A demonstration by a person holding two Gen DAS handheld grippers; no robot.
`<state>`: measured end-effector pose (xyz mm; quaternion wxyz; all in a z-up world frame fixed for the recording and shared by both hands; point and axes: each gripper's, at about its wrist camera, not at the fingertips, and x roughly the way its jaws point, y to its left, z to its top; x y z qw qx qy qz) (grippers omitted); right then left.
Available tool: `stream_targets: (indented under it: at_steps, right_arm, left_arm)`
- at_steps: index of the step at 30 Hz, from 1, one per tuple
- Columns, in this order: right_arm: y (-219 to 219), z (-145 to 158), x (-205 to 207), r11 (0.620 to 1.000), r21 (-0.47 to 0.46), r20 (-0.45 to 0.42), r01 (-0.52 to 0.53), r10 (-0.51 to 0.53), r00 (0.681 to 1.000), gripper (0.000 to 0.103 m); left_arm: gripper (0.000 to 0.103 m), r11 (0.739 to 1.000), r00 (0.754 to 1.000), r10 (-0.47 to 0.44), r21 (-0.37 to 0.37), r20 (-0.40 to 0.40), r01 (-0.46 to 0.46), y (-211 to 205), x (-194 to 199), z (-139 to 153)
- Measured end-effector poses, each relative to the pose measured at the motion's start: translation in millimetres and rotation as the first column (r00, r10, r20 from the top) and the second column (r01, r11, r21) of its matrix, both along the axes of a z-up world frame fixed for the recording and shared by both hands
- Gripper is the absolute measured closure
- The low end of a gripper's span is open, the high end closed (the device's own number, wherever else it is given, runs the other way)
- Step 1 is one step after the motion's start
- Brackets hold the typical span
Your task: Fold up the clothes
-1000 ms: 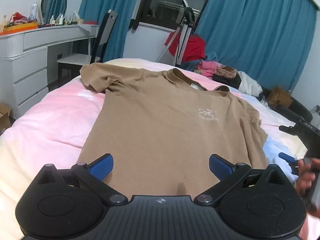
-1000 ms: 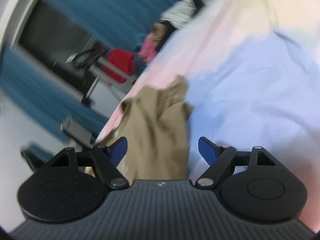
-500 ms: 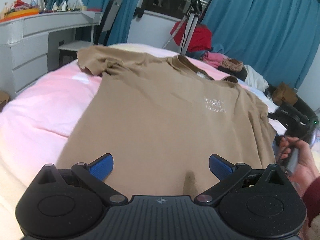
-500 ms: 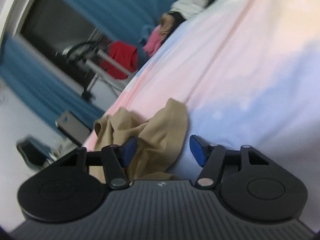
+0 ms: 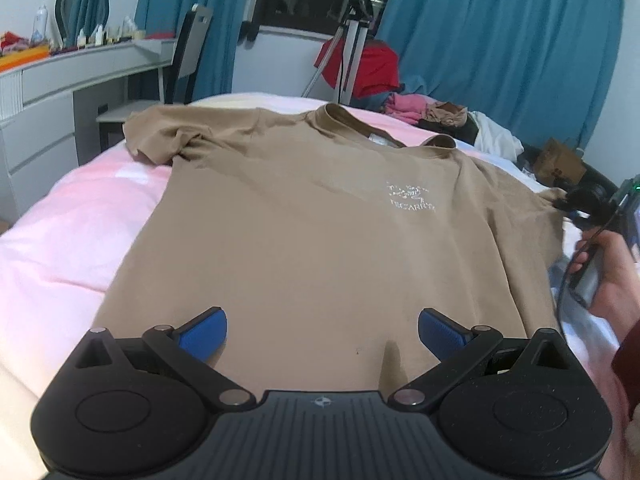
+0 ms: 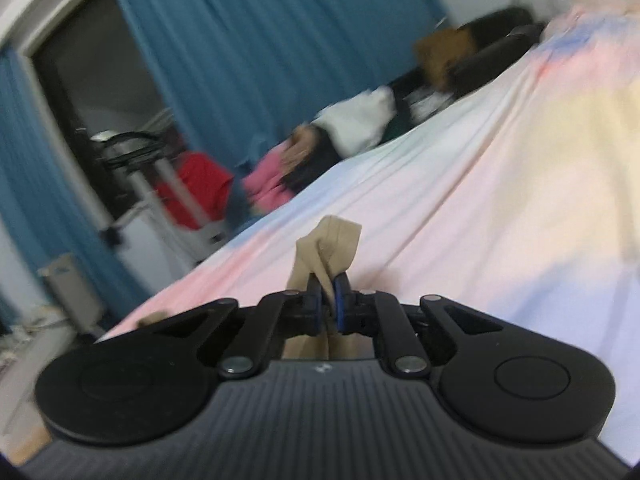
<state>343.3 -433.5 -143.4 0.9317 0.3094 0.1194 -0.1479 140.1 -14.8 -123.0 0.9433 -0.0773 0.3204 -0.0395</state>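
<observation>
Shirt (image 5: 320,216): tan, short-sleeved, spread front-up on bed (image 5: 76,224) with pastel pink, blue and yellow sheet; pale chest print; collar toward the curtains (image 5: 500,40). Far sleeve crumpled near bed edge.

Left gripper (image 5: 322,330): jaws wide, blue pads apart, hovering over the shirt's hem, holding nothing.

Right gripper (image 6: 327,300): jaws narrow, pinching a bunched fold of the shirt (image 6: 326,246), which rises above the pads; view is motion-blurred. Right hand (image 5: 612,264) shows in the left view at the shirt's near sleeve.

Surroundings: tripod (image 5: 352,36) with red cloth, clothes pile (image 5: 432,110) beyond the bed, white desk (image 5: 44,92), chair (image 5: 188,52).
</observation>
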Motion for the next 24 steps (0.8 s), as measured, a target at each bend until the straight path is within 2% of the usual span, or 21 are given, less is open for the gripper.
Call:
stream_targets:
  at_steps: [4, 6, 7, 9, 11, 14, 16, 18, 20, 22, 24]
  right_arm:
    - [-22.5, 6.6, -19.1, 0.996, 0.051, 0.016, 0.074, -0.075, 0.997, 0.091]
    - [-32.4, 11.0, -26.8, 0.994, 0.085, 0.005, 0.068, -0.069, 0.998, 0.085]
    - [-33.7, 13.1, -28.3, 0.992, 0.097, -0.01, 0.075, -0.074, 0.997, 0.074]
    - [-36.3, 16.5, -33.2, 0.988, 0.125, -0.031, 0.088, -0.085, 0.996, 0.043]
    - [-37.7, 14.9, -44.0, 0.981, 0.178, -0.025, 0.079, -0.075, 0.997, 0.029]
    - [-33.7, 9.8, -59.4, 0.973, 0.233, -0.056, 0.003, 0.01, 0.998, 0.03]
    - [-26.8, 0.9, -64.1, 0.953, 0.296, -0.082, -0.065, 0.093, 0.992, 0.03]
    - [-22.0, -16.3, -69.4, 0.9, 0.417, -0.092, -0.123, 0.176, 0.98, 0.03]
    - [-15.5, -36.5, -70.6, 0.824, 0.545, -0.076, -0.156, 0.234, 0.969, 0.03]
    - [-7.6, -50.7, -64.4, 0.771, 0.616, -0.076, -0.161, 0.262, 0.962, 0.03]
    - [-0.1, -55.0, -54.7, 0.783, 0.594, -0.059, -0.187, 0.274, 0.96, 0.03]
  left_arm:
    - [0.0, 1.0, 1.0, 0.018, -0.012, 0.011, -0.018, 8.4, -2.5, 4.7]
    - [0.0, 1.0, 1.0, 0.021, -0.02, 0.02, -0.02, 11.0, -5.0, 7.7]
    - [0.0, 1.0, 0.999, 0.022, -0.022, 0.027, -0.021, 12.1, -6.5, 9.4]
    - [0.0, 0.999, 0.999, 0.025, -0.022, 0.042, -0.024, 13.6, -9.7, 13.6]
    - [0.0, 0.999, 0.998, 0.025, -0.023, 0.056, -0.024, 14.2, -13.8, 17.7]
    - [0.0, 0.999, 0.997, 0.028, -0.025, 0.074, -0.026, 14.4, -20.5, 23.3]
    - [0.0, 0.999, 0.997, 0.028, -0.03, 0.078, -0.026, 15.3, -25.4, 26.4]
    - [0.0, 0.999, 0.996, 0.028, -0.042, 0.08, -0.025, 16.8, -29.9, 29.4]
    - [0.0, 0.998, 0.996, 0.032, -0.051, 0.083, -0.028, 16.6, -33.2, 31.8]
    - [0.0, 0.998, 0.996, 0.035, -0.055, 0.085, -0.03, 17.3, -36.0, 33.2]
    - [0.0, 0.998, 0.995, 0.039, -0.055, 0.087, -0.034, 17.6, -38.0, 33.1]
